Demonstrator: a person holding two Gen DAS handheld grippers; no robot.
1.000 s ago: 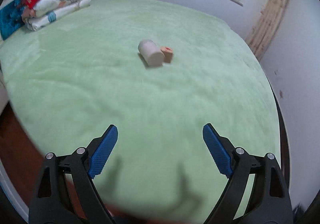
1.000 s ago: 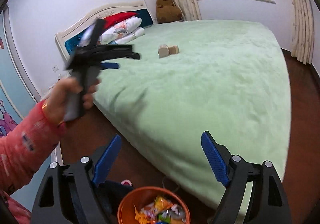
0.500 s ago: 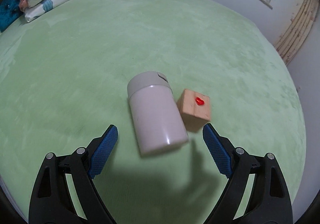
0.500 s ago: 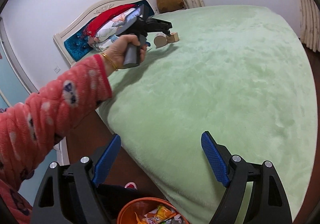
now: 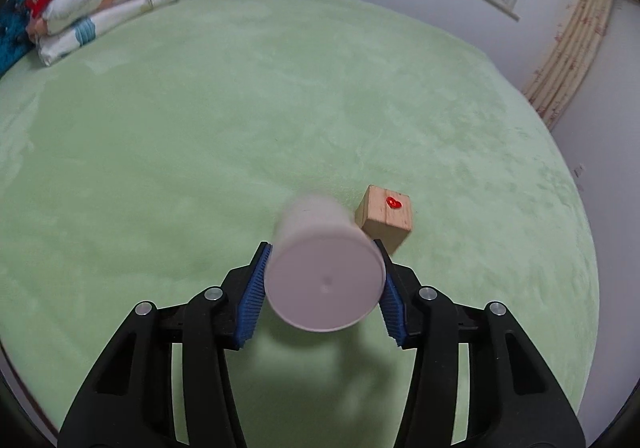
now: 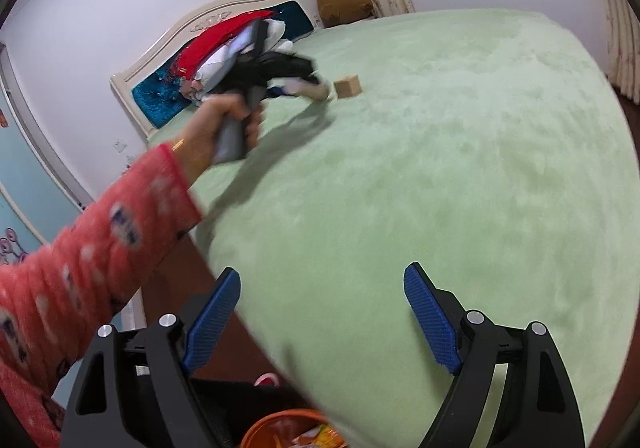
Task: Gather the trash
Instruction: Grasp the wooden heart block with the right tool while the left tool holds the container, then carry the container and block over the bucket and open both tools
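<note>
Slippage is my worry as my left gripper closes its blue pads on the smooth pale cylindrical bottle, lying between them just beside the small wooden cube, while my right gripper gapes empty.

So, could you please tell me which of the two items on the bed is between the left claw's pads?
The pale cylindrical bottle; the left claw is closing on it, while the wooden heart-marked block sits free alongside.

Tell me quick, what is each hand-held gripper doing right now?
Left hand-held gripper: jaws closing, blue pads on both sides of the pale cylindrical bottle.
Right hand-held gripper: open, holding nothing, above the edge of the green bed.
</note>
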